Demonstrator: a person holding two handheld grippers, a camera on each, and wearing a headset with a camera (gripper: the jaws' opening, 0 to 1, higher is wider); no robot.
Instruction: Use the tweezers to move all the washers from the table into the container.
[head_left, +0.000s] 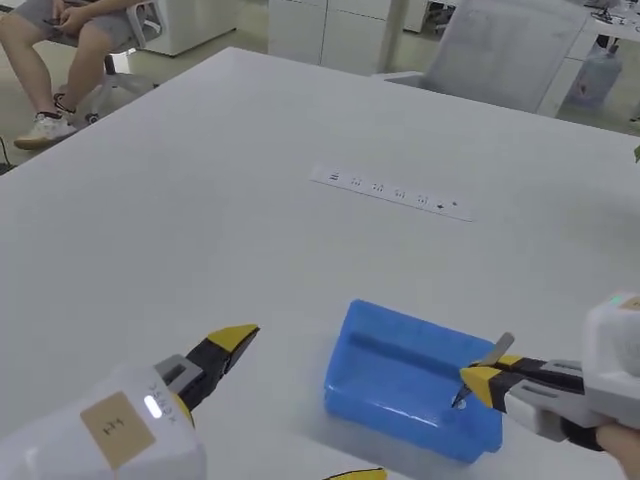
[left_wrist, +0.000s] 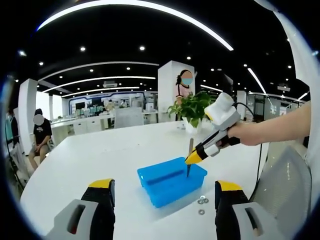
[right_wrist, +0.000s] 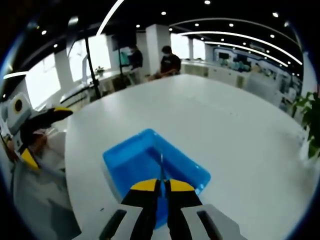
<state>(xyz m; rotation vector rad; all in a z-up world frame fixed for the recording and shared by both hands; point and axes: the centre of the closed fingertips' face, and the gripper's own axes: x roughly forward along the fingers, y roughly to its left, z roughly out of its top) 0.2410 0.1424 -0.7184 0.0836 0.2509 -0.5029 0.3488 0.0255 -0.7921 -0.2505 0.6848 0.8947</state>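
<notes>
A blue container (head_left: 400, 375) stands near the table's front edge. My right gripper (head_left: 483, 378) is shut on metal tweezers (head_left: 487, 361), whose tips point down into the container's right end. Whether they hold a washer is too small to tell. In the left gripper view the tweezers (left_wrist: 190, 156) dip into the container (left_wrist: 167, 184), and a few small washers (left_wrist: 202, 201) lie on the table just right of it. My left gripper (head_left: 298, 405) is open, low and left of the container, with nothing between its jaws. The right gripper view looks down the tweezers (right_wrist: 161, 164) into the container (right_wrist: 140, 162).
A flush socket strip (head_left: 392, 192) sits mid-table beyond the container. A person sits on a chair (head_left: 60, 50) past the far left table edge. A grey chair (head_left: 510, 50) stands at the back. A potted plant (left_wrist: 192, 107) stands on the table's far end.
</notes>
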